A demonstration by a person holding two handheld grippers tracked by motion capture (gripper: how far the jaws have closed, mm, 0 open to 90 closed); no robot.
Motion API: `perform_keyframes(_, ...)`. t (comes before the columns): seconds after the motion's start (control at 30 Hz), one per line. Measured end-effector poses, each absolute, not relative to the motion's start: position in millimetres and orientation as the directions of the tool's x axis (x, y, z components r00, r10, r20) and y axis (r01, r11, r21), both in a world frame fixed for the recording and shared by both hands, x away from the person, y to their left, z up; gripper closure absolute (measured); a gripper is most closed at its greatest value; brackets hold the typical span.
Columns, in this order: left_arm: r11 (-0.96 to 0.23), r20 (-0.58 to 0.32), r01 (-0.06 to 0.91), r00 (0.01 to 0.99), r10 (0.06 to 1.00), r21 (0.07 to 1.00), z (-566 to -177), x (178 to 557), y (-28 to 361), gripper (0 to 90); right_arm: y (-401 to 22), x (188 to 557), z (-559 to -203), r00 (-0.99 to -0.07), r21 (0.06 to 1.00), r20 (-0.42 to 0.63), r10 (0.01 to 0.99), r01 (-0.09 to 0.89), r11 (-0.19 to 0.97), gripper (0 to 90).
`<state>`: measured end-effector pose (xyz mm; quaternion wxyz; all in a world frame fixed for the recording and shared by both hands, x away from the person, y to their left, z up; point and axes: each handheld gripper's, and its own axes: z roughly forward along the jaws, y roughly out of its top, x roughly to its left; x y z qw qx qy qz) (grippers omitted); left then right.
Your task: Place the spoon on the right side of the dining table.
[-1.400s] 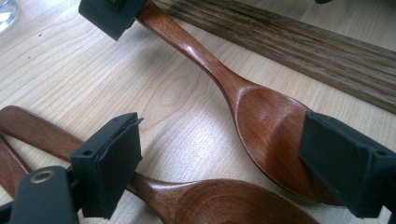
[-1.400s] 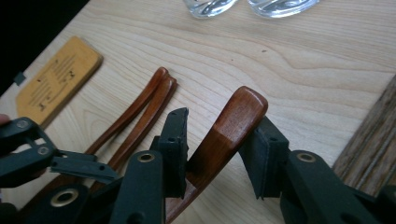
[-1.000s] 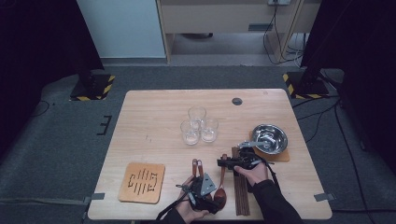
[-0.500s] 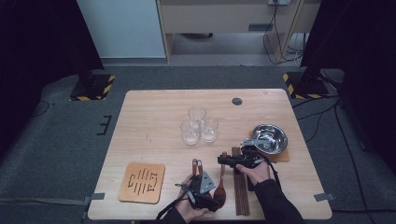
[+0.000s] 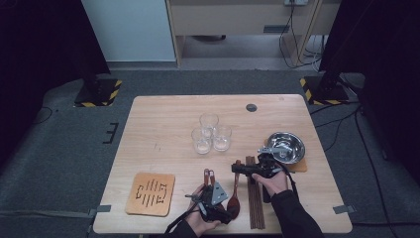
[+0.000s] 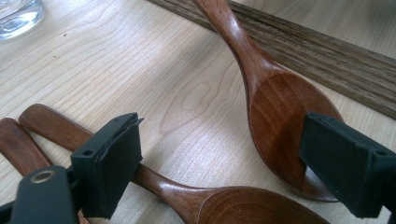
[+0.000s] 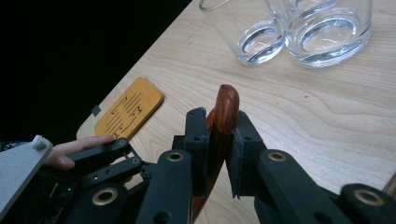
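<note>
Wooden spoon (image 7: 223, 122), lower centre of the frame on the counter (image 5: 163, 129): right gripper (image 7: 218, 140) has just been closing, now clamped on its handle. Left gripper (image 6: 233, 154) stands apart. Looks light, stiff, smooth; handle seems best.

We've got a pale wood-grain table (image 5: 163, 124), reddish-brown glossy wooden spoons (image 6: 275, 107), and darker brown chopsticks (image 5: 255, 203). The coaster (image 5: 150, 193) is orange-tan with dark slot lines cut in. Clear glasses (image 5: 211, 132), a shiny silver bowl (image 5: 292, 144), matte black gripper pads (image 7: 198, 140), yellow-black hazard stripes on the stand bases (image 5: 96, 94).
</note>
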<state>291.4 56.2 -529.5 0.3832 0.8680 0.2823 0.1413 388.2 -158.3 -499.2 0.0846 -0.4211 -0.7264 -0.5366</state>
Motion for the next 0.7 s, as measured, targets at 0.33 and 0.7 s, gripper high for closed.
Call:
perform_keyframes(0.33,-0.546,0.034,0.378,0.799,0.600,0.748,-529.2,291.6,56.4,12.3,-158.1,386.6,-496.6,-0.617,0.698,0.605,0.504,0.715,0.038,82.6)
perform_keyframes(0.7,-0.544,0.035,0.380,0.796,0.604,0.748,-528.9,291.8,56.2,12.3,-157.5,385.1,-495.0,-0.606,0.688,0.634,0.481,0.725,0.007,84.3)
